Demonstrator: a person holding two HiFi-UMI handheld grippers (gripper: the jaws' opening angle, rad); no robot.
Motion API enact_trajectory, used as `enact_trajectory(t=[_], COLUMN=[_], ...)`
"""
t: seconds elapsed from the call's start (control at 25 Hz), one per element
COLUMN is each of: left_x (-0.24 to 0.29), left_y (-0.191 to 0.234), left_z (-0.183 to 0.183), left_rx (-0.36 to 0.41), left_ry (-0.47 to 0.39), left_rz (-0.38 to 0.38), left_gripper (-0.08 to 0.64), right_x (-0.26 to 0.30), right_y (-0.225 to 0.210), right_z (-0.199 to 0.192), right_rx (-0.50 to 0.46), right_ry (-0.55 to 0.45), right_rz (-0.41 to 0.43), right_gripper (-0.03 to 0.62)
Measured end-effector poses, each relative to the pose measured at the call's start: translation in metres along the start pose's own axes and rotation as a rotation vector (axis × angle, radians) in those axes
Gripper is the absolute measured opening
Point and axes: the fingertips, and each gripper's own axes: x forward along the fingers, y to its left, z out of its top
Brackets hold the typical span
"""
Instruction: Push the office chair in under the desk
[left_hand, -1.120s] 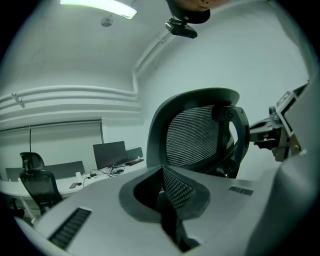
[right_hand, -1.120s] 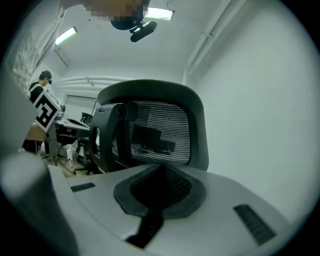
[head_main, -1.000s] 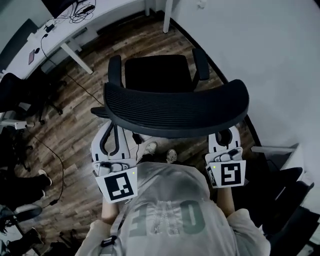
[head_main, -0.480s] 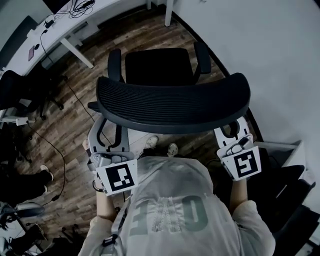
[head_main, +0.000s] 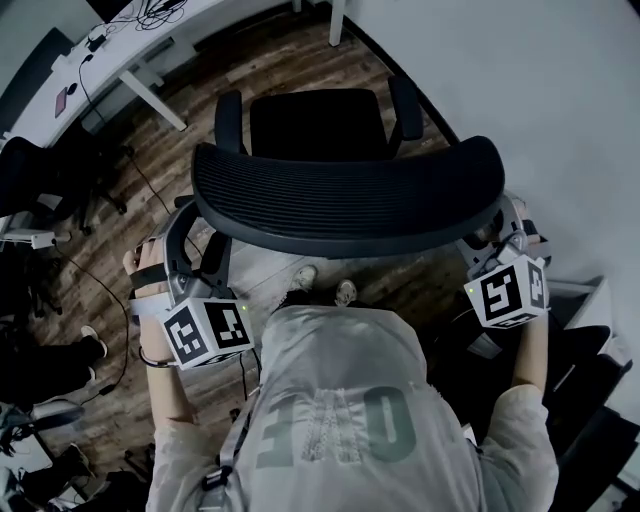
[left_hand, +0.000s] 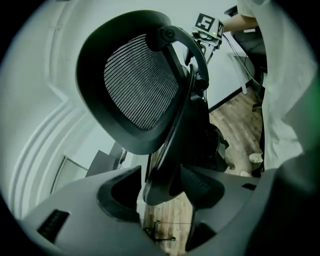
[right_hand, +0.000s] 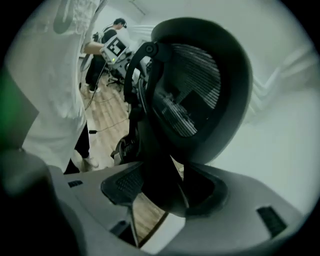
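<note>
The left gripper (head_main: 188, 232) was clenched on the left end of the office chair's backrest (head_main: 350, 200), the frame edge pinched between its jaws. The office chair (head_main: 315, 125) stood on the wooden floor (head_main: 150, 270), its seat pointing away from the person and well short of the table (head_main: 115, 62) beyond the backrest's upper left. On the backrest's right end, the right gripper (head_main: 497, 225) gripped the frame in the same way. Holding both ends probably lets the person steer the chair straight while pushing.

The backrest hid the chair's base and wheels. The table was cut by the picture's edge, so I could not tell where the chair's gap lay.
</note>
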Motion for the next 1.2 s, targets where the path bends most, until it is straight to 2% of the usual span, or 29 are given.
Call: enact_trajectory(t=[0.08,0.16,0.28,0.36,0.52,0.72,1.08,1.2], left_x=[0.005,0.012,0.021,0.023,0.027,0.037,0.069,0.085], left_y=[-0.003,-0.01,-0.008,-0.005,-0.004,0.0,0.019,0.033], left_z=[0.006,0.008,0.01,0.01,0.008,0.008,0.013,0.011], left_rx=[0.029,0.071,0.15,0.168,0.16,0.16,0.09,0.064], left_ry=[0.007,0.027,0.072,0.095,0.136,0.178,0.265,0.261], left_rz=[-0.014,-0.027,0.012,0.021,0.021,0.022,0.07,0.084], left_gripper=[0.253,0.253,0.219,0.202,0.201,0.201,0.207,0.21], right_x=[0.009,0.013,0.016,0.022,0.029,0.038,0.083,0.102], right_y=[-0.001,-0.003,-0.004,-0.005,-0.005,-0.011,-0.05,-0.067], right_z=[-0.005,-0.007,-0.008,-0.009,-0.009,-0.012,-0.02,-0.014], right_rx=[-0.078,-0.103,-0.12,-0.169,-0.205,-0.213,-0.26,-0.268], right_ry=[0.04,0.044,0.017,0.028,0.057,0.007,-0.031,-0.04], right_rz=[-0.011,-0.028,-0.054,-0.069,-0.031,-0.031,-0.019,-0.007], right_gripper=[0.232,0.23,0.23,0.215,0.204,0.198,0.195,0.195])
